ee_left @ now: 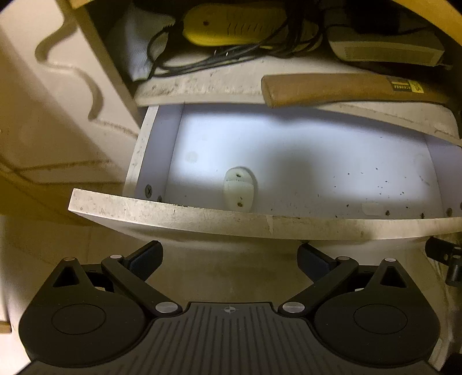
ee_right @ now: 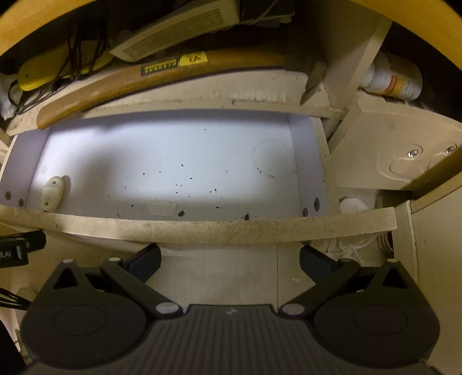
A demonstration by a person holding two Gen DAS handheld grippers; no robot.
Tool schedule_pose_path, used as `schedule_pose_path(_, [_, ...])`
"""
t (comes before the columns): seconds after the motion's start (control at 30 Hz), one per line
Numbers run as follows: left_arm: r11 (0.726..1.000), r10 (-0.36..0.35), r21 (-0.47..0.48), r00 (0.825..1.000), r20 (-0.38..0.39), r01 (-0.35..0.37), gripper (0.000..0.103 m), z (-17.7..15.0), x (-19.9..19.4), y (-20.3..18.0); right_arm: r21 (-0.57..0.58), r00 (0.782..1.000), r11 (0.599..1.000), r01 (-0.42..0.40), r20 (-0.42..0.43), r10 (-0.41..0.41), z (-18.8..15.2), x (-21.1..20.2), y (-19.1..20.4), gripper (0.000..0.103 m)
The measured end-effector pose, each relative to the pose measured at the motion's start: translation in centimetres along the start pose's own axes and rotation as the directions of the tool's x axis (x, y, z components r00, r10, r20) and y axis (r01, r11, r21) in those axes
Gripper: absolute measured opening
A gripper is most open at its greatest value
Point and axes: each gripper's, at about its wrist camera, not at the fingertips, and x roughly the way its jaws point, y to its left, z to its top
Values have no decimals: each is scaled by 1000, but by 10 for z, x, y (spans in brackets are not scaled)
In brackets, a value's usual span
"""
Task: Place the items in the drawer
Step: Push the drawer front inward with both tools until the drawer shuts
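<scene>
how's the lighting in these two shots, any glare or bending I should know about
Left wrist: a bright patch washes out the drawer floor, the shelf above is dim and yellowish, and fisheye bows the drawer front. Right wrist: same glare on the drawer floor, dark corners, the hammer handle looks curved.

The drawer (ee_left: 260, 222) stands pulled out, its worn, scuffed front edge running across both views. Its pale bottom is brightly lit and dotted with small dark specks. One small white plastic fitting (ee_left: 239, 188) with two screw holes lies on the bottom near the front left corner, close to the front panel; the right wrist view shows it too (ee_right: 52, 191). Above the drawer runs a dirty shelf (ee_left: 208, 83). On the shelf lies a wooden axe handle (ee_left: 332, 88) along the front edge, and behind it a yellow device (ee_left: 231, 24) tangled with black cables (ee_left: 202, 60), a white cloth (ee_left: 135, 49), and a flat grey vented box (ee_left: 384, 49).
</scene>
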Motion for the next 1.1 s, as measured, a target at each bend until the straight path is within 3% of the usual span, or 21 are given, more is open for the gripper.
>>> schedule_pose_path(0.7, [999, -4, 50, 989, 147, -3, 103, 5, -1, -6, -12, 989, 1000, 21, 146, -19, 42, 16, 1, 103])
schedule_pose_path(1.1, [999, -11, 48, 981, 195, 2, 103, -2, -1, -4, -12, 975, 1000, 29, 220, -26, 58, 27, 3, 103])
